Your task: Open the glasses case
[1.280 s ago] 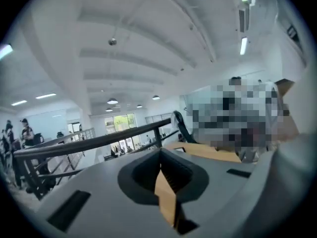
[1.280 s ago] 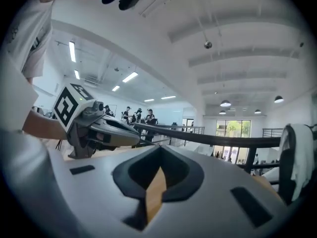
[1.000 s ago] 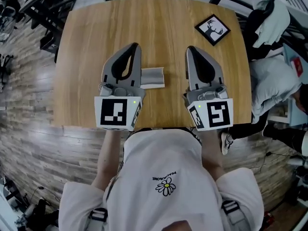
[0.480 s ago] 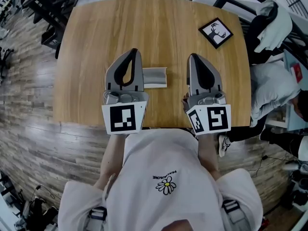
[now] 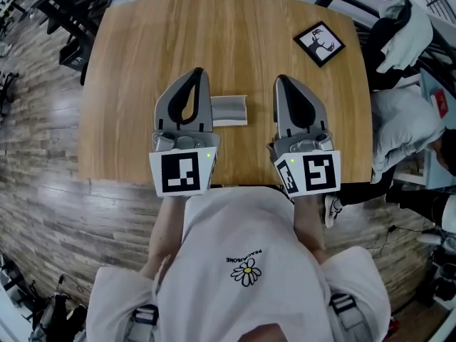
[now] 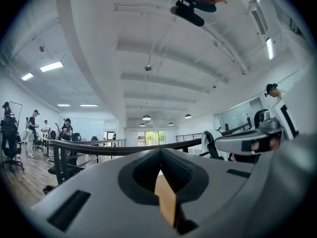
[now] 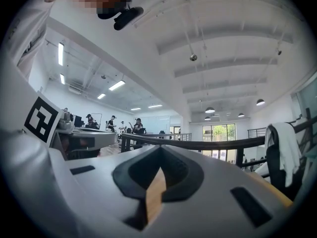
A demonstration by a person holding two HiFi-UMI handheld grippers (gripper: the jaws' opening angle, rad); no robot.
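A flat grey glasses case [image 5: 229, 110] lies on the wooden table [image 5: 235, 34], between my two grippers; its left end is hidden behind the left one. My left gripper [image 5: 199, 70] rests level on the table and points away from me, jaws shut with nothing in them [image 6: 161, 151]. To the right of the case, a small gap away, my right gripper [image 5: 279, 78] lies parallel to the left one. It is also shut and empty [image 7: 159, 148]. Neither gripper view shows the case, only the room beyond.
A black-framed deer picture [image 5: 318, 43] sits at the table's far right corner. A chair draped with white and dark clothing [image 5: 405, 27] stands off the right edge. Black railings and chair legs [image 5: 64, 20] ring the far and left sides. Wood floor lies below.
The left gripper has straightened slightly so that it lies more parallel to the right one. The case and the right gripper have stayed where they were.
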